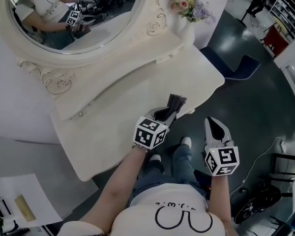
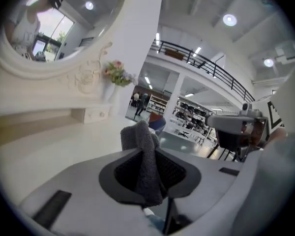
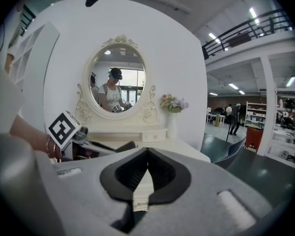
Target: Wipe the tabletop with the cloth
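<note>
Left gripper [image 1: 175, 103] is at the front edge of the tabletop [image 1: 137, 90], near its right front corner, and it has the cloth [image 1: 177, 101]. The left gripper view makes the grip plain: the dark grey cloth [image 2: 146, 168] is pinched between the two jaws, which stand only a narrow way apart with the fabric filling the gap. One bunched fold stands up above the jaw tips and the rest hangs down between the pads. Whether the cloth touches the cream surface cannot be told from the head view, where it sits right over the table's edge.

Right gripper [image 1: 212, 122] is off the table altogether, over the dark floor [image 1: 246, 112] just beside the person's knees, well to the right of the left one. In the right gripper view its jaws meet at the tips with nothing between them, and the pale tabletop [image 3: 179, 149] shows through the slot behind them. The left gripper's marker cube [image 3: 64, 129] shows at the left of that view.

At the back edge stands the oval mirror [image 1: 73, 18], with a bunch of flowers [image 1: 189, 6] at the back right corner. A blue chair [image 1: 236, 65] sits on the floor beyond the right edge.
</note>
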